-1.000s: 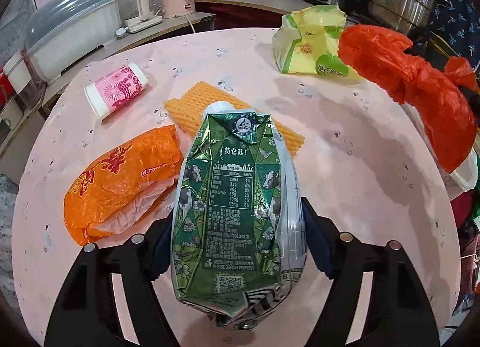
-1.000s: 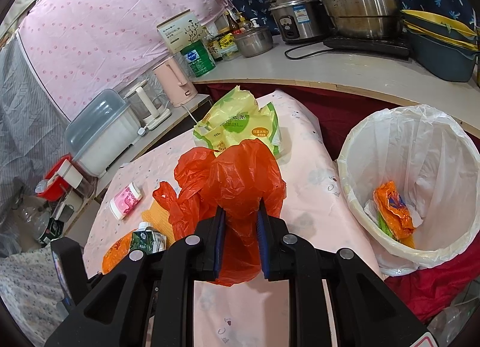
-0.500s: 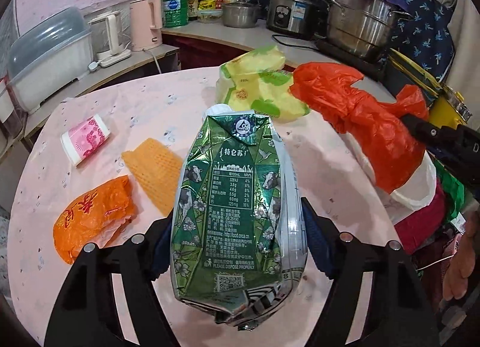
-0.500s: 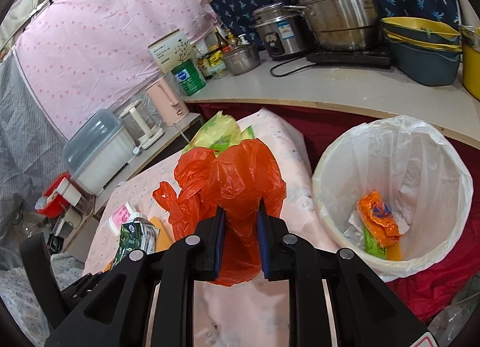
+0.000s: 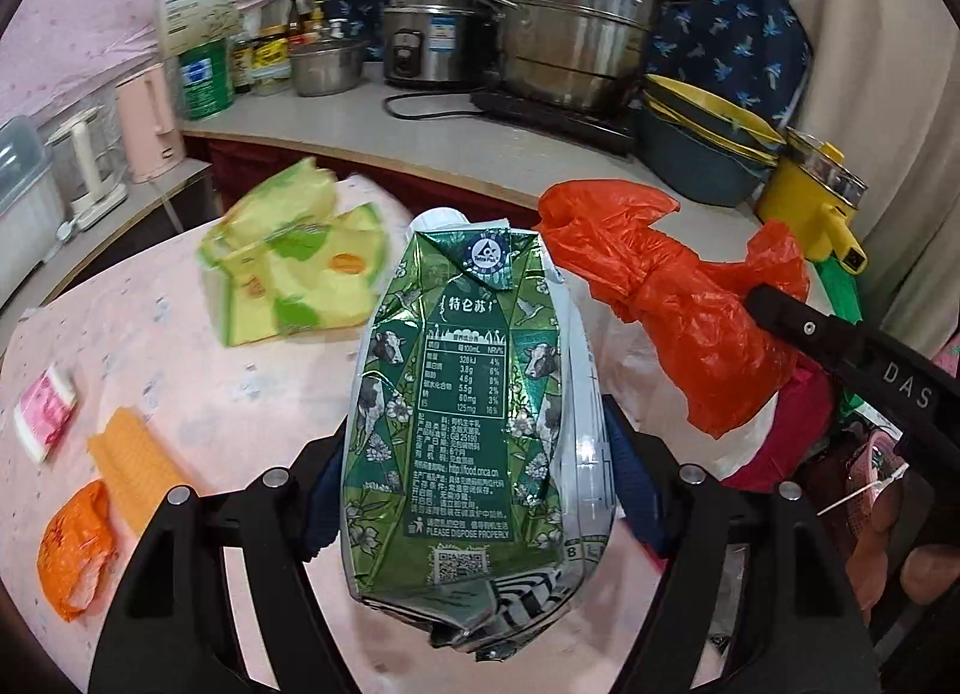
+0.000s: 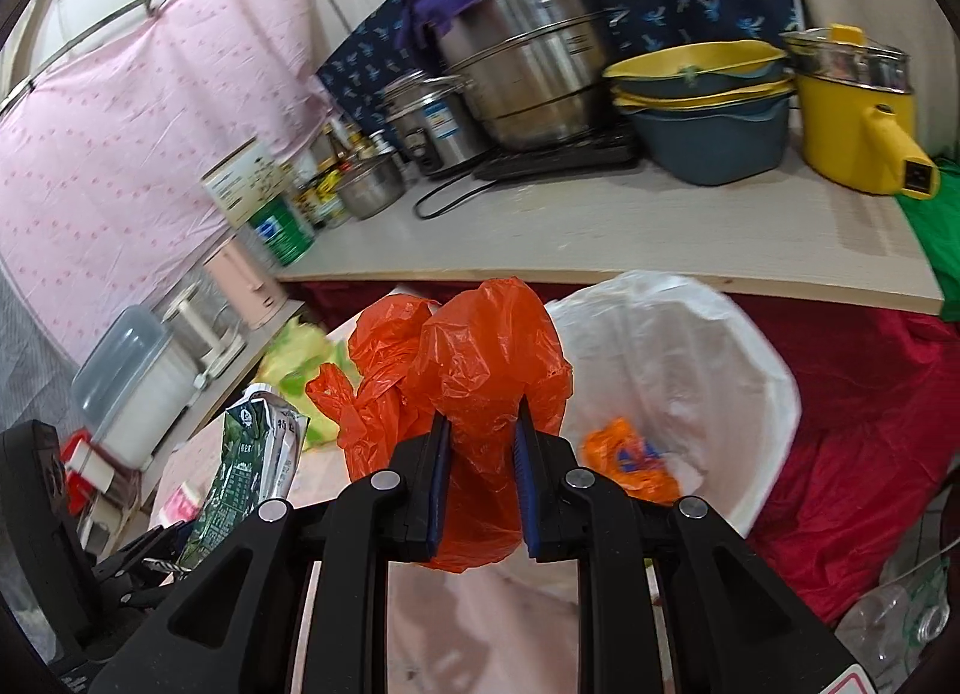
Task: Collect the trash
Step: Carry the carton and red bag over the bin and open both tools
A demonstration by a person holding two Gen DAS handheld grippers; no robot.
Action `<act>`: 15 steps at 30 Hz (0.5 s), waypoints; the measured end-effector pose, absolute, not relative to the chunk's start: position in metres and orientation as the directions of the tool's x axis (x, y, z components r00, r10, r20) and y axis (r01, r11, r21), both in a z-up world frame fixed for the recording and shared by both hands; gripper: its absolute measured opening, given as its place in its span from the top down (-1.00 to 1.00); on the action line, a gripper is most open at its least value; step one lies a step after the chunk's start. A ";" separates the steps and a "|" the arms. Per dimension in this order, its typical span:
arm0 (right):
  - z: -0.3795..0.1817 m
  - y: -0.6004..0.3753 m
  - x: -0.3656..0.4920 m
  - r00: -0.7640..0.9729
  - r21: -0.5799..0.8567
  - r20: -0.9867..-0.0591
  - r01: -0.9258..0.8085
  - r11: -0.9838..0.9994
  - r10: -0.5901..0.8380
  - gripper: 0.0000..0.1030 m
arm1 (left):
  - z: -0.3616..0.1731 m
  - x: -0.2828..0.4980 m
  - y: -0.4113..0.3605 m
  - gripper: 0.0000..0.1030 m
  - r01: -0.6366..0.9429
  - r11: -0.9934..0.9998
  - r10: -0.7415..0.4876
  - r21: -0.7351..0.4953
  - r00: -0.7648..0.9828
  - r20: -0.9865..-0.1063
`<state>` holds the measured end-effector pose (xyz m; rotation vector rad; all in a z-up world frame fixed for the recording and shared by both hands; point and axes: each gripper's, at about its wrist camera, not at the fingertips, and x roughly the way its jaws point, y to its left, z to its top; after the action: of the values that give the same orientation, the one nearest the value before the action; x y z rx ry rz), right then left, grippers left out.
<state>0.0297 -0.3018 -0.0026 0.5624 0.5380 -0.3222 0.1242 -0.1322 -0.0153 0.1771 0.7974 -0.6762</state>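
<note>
Listed by size: table [image 5: 180,370], pink-clothed, on which a yellow-green packet [image 5: 294,268], a ribbed orange sheet [image 5: 135,469], an orange wrapper [image 5: 75,550] and a pink cup [image 5: 45,415] are left lying. Bin [image 6: 708,370], white-lined, is seen at the table's far right edge, an orange wrapper inside. Milk carton [image 5: 474,430], green, crumpled, is clamped upright between the pads of the left gripper [image 5: 474,490]. Red-orange plastic bag [image 6: 480,394] is pinched by the right gripper [image 6: 480,484], just left of the bin.
</note>
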 end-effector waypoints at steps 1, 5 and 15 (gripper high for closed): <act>-0.003 -0.309 0.026 0.812 0.418 -0.562 0.443 0.793 -0.157 0.65 | -0.016 0.123 -0.141 -0.36 0.633 0.768 -0.500 -0.100 0.493 -0.712; -0.005 -0.336 0.010 0.799 0.422 -0.564 0.496 0.759 -0.209 0.65 | -0.019 0.121 -0.178 -0.36 0.687 0.718 -0.535 -0.109 0.445 -0.718; -0.014 -0.374 -0.008 0.769 0.426 -0.577 0.570 0.703 -0.274 0.65 | -0.027 0.122 -0.237 -0.69 0.730 0.677 -0.557 -0.094 0.424 -0.714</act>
<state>-0.0077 -0.3737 -0.0142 0.6316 0.5056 -0.4920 0.1222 -0.2373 -0.0268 0.2450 0.7916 -0.8148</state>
